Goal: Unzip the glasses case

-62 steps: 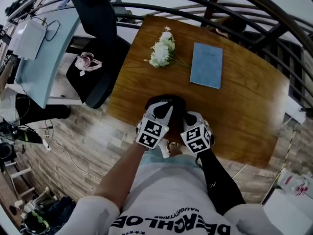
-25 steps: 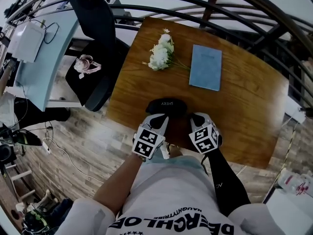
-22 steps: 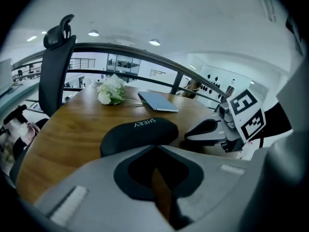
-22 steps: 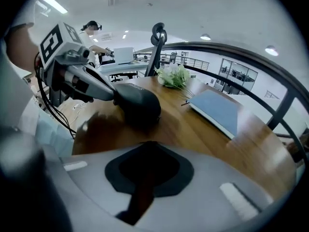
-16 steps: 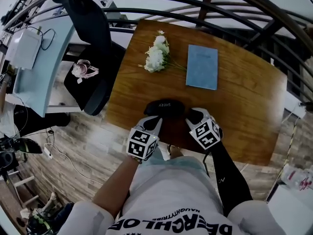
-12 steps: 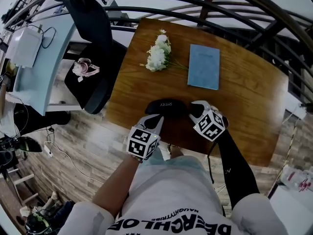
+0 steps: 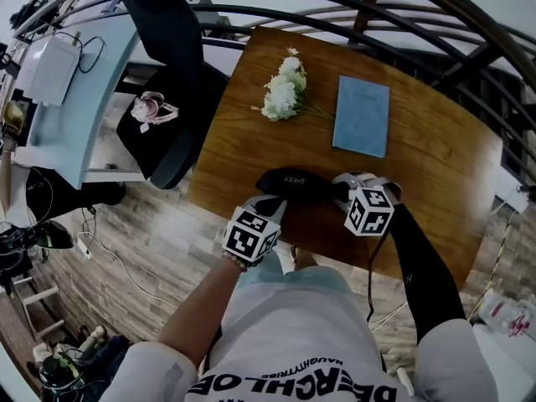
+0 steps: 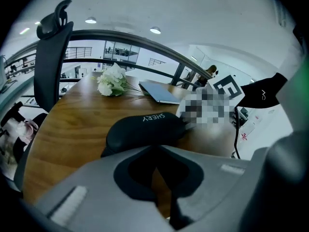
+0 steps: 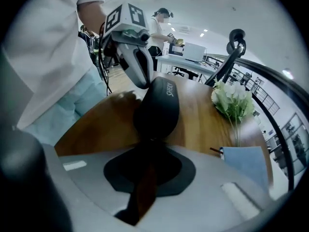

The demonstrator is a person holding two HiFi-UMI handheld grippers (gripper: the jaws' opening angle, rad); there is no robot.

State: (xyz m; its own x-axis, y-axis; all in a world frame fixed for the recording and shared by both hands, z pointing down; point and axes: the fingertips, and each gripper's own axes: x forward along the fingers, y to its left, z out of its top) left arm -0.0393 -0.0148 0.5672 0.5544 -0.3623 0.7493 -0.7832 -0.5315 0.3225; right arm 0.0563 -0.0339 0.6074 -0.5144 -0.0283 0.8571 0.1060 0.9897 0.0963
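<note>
I judge the case (image 7: 297,182) light, stiff, slick; right gripper (image 9: 153,140), just closing, pinches its zip end; left gripper (image 8: 155,146) shut alongside.

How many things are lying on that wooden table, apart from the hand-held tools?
3: white flowers at the far side, a blue notebook right of them, a black glasses case near the front edge. None seems hidden.

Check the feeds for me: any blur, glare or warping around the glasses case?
Head view: heavy fisheye bends the railings; glasses case sharp, glare-free. Left gripper view: near jaws soft, case lettering legible, mosaic patch beside it. Right gripper view: jaws blurred, case's near end lost in shadow.
</note>
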